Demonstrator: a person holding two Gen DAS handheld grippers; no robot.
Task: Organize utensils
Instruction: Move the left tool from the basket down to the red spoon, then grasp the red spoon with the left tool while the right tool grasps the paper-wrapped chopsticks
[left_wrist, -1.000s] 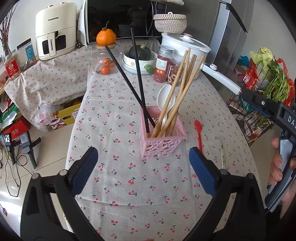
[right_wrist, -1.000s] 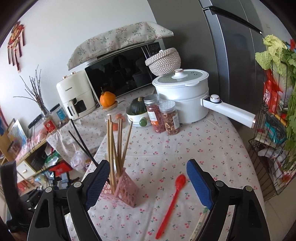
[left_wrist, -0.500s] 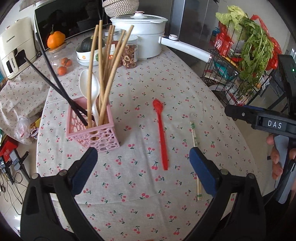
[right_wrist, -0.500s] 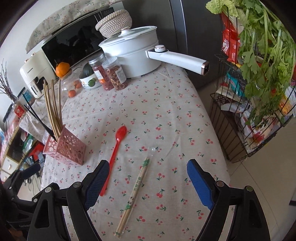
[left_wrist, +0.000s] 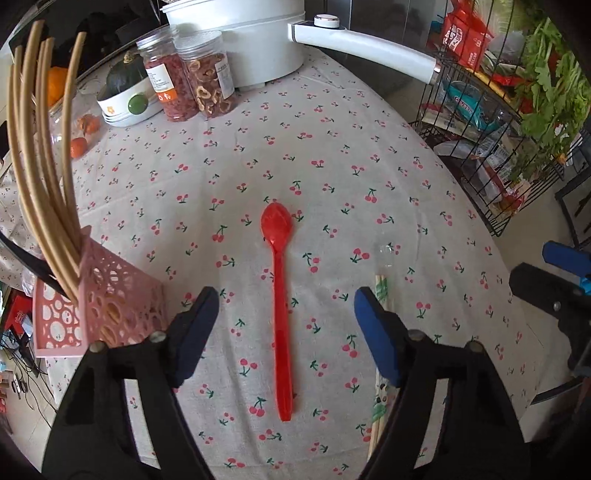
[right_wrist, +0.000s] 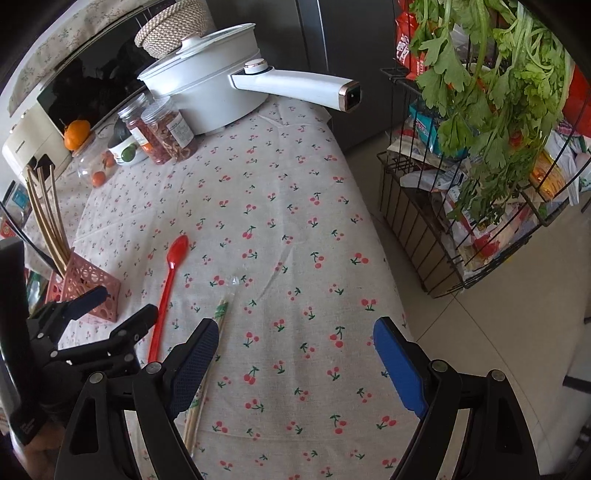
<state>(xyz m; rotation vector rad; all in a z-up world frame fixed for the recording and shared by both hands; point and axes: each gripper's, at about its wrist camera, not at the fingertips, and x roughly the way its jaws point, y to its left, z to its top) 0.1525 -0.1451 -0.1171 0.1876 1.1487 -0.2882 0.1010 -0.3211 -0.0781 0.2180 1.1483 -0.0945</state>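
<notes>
Jaws on the left gripper are closing, red spoon lying between the pads but not touched yet. Right gripper jaws stand wide, nothing between them, only tablecloth below.

Spoon lies flat on the cloth, bowl pointing toward the white pot, handle toward the camera. Wrapped pair of chopsticks lies just beside the spoon on its right, roughly parallel, partly hidden behind the left gripper's right pad; in the right wrist view it runs under the right gripper's left pad.

Pink holder sits left of the spoon, near the table edge, with wooden chopsticks standing in it, leaning. Two jars stand in front of the pot. Wire rack with greens stands off the table's right side.
</notes>
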